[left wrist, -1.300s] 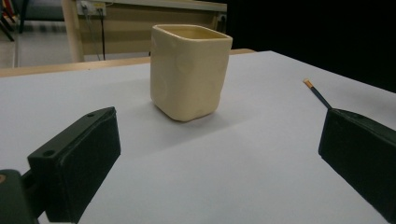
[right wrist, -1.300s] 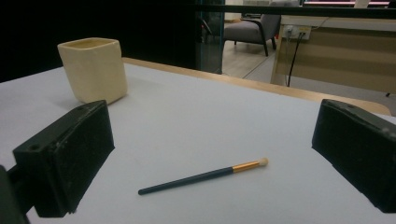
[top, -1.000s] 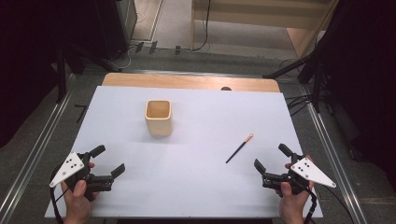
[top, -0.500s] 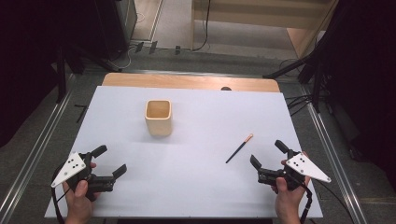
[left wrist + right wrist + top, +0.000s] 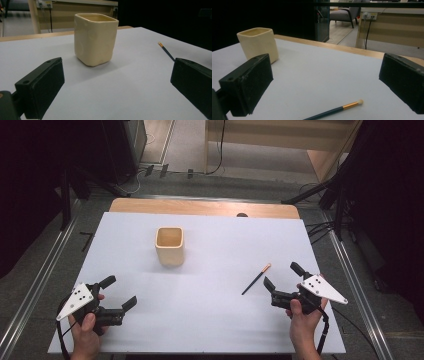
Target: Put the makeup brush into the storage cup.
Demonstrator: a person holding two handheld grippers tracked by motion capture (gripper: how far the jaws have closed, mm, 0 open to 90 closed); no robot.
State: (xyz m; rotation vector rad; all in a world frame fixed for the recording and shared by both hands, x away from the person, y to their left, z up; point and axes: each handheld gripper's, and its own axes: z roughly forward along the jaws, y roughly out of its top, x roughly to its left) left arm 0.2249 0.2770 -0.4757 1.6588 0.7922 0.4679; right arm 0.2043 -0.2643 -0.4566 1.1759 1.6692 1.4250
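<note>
Both grippers wide apart-jawed near the table's front corners, the right one just short of a pencil.

The right gripper [image 5: 284, 281], held in a hand at the front right corner of the white table [image 5: 215, 330], has its jaws spread and grasps nothing; the pencil [image 5: 256, 279] lies flat just ahead of it, near the right edge, its eraser tip pointing toward the far edge. In the right gripper view the pencil [image 5: 332, 110] lies between the two jaws, touching neither. The left gripper [image 5: 119, 292], at the front left corner, is likewise released and empty. A cream square cup [image 5: 169, 246] stands upright left of centre, toward the far edge, well apart from both grippers and from the pencil.
</note>
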